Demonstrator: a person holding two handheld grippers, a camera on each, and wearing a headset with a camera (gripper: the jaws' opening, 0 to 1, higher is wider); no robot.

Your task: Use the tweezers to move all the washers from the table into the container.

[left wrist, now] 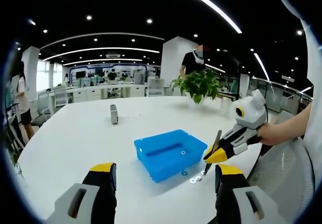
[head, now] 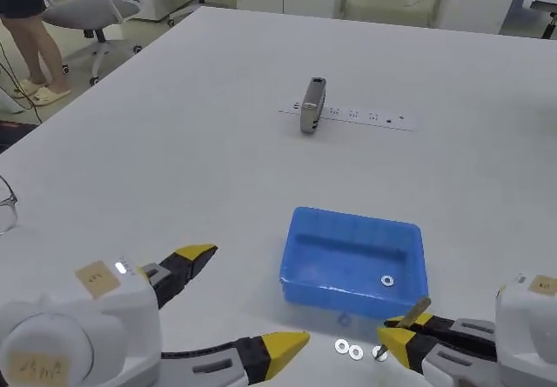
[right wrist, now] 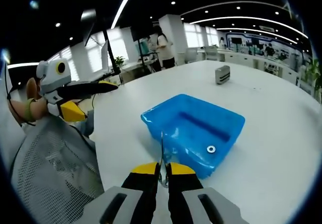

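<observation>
Your right gripper (head: 394, 332) pinches the tweezers (head: 419, 308), whose tip seems to touch the washers (head: 349, 349) just beside the container (head: 352, 230). Your left gripper (head: 254, 296) is spread wide.

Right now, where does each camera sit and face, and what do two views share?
Head view: on the person's head, looking down at the blue container; the left gripper and right gripper show at the bottom.
Left gripper view: on the left gripper, facing the container between its open fingers; the right gripper and a hand show at right.
Right gripper view: on the right gripper, facing along the tweezers it clamps toward the container.
Shared: both gripper views show the washer inside the container.
</observation>
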